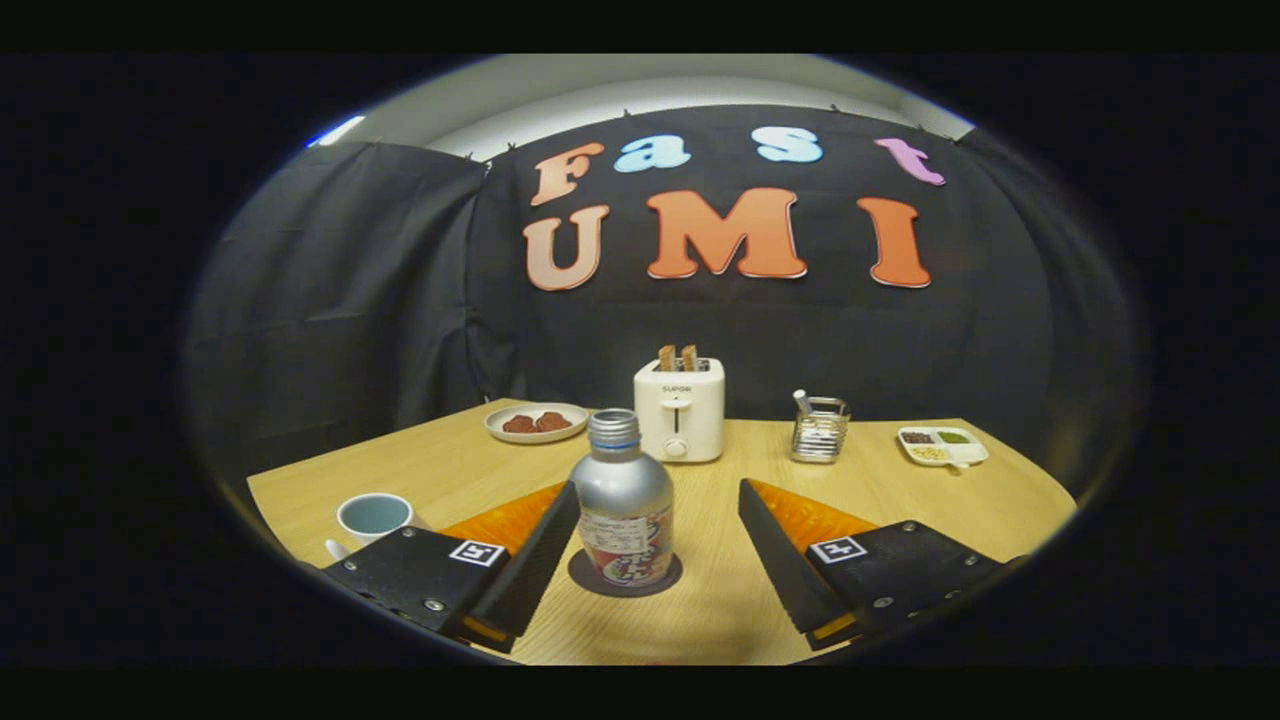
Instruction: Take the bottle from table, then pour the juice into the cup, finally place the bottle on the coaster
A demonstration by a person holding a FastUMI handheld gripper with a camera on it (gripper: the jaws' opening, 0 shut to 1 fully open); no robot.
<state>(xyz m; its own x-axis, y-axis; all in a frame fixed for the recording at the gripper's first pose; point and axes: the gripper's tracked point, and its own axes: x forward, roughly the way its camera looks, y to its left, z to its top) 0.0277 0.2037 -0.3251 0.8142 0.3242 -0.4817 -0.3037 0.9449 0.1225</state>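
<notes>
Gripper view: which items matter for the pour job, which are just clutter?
Job: bottle, standing on the coaster between the open gripper fingers, untouched; cup beside the left finger.

Clutter: toaster with toast, plate, metal holder, snack tray, all beyond the bottle.

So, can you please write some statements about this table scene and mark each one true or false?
1. The bottle stands upright on the dark coaster. True.
2. The gripper is shut on the bottle. False: its fingers are open, one on each side of the bottle, with a clear gap on the right.
3. The cup lies tipped over. False: it stands upright, beside the left finger.
4. Two slices of toast stick up from the toaster. True.
5. The plate is bare. False: it holds two brown pieces of food.
</notes>
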